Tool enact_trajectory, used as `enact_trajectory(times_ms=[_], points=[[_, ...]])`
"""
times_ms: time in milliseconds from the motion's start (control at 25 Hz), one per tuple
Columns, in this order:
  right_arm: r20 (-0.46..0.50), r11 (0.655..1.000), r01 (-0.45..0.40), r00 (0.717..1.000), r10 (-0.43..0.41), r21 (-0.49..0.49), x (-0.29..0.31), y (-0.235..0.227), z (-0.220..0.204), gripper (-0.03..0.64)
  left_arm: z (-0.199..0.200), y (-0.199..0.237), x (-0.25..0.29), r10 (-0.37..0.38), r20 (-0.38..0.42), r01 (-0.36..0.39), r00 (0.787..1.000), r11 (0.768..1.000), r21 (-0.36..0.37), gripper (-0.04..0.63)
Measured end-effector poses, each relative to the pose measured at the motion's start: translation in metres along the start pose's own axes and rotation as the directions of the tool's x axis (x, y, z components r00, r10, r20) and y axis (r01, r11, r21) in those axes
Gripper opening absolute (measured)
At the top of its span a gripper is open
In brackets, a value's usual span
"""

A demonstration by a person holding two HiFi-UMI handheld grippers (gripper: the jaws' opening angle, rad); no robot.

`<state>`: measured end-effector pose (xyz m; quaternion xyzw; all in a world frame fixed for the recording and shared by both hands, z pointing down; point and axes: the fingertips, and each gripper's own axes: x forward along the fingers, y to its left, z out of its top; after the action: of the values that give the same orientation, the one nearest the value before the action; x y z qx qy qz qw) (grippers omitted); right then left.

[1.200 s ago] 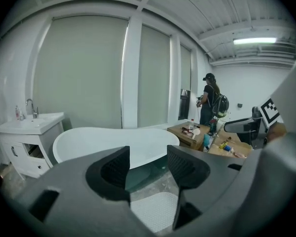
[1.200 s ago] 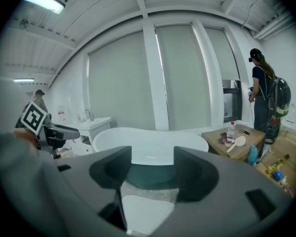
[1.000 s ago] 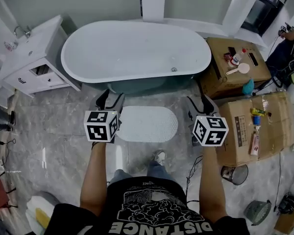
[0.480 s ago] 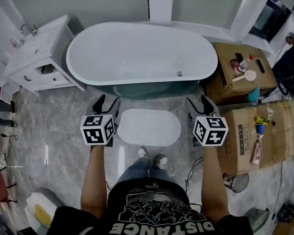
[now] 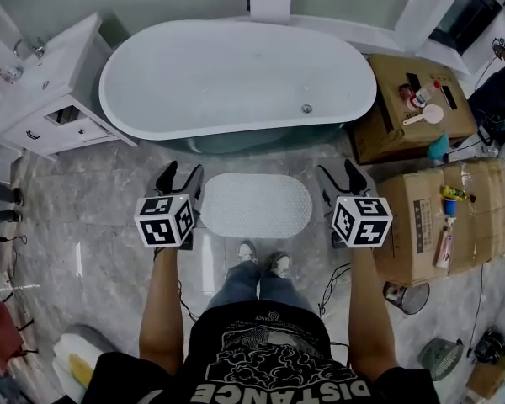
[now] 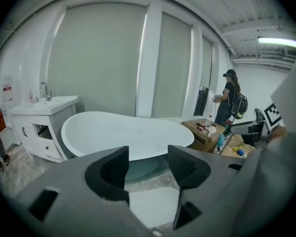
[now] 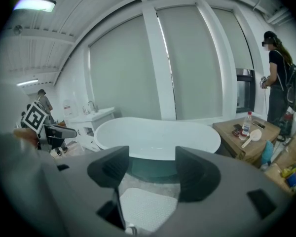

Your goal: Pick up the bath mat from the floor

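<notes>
Against the far wall, one white bathtub [image 5: 236, 74] was seen, with one white vanity [image 5: 50, 99] to its left and two cardboard boxes [image 5: 442, 225] to its right. On the grey marbled floor [image 5: 93, 217] just in front of the tub, one pale oval bath mat [image 5: 257, 206] was laid flat, untouched. Two grippers were held over the floor with the mat lying between them: the left gripper [image 5: 181, 173] just beside its left end, the right gripper [image 5: 338, 173] near its right end. The left jaws were parted with nothing between them. The right jaws had just been opening, and nothing was gripped between them either.
</notes>
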<state>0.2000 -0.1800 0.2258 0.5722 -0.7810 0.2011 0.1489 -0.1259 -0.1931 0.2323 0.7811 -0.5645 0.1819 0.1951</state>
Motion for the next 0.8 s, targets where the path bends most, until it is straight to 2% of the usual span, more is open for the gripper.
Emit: enact_trajectory(times_ms=[480, 800], points=[[-0.190, 0.998, 0.047, 0.981, -0.038, 0.042, 0.064, -0.002, -0.091, 0.302, -0.081, 0.054, 0.073, -0.072, -0.155, 0.067, 0.985, 0.997, -0.040, 0.273], [-0.281, 0.996, 0.045, 0.959, -0.023, 0.072, 0.088, -0.012, -0.155, 0.302, -0.149, 0.063, 0.110, -0.112, -0.236, 0.093, 0.965, 0.992, -0.090, 0.285]])
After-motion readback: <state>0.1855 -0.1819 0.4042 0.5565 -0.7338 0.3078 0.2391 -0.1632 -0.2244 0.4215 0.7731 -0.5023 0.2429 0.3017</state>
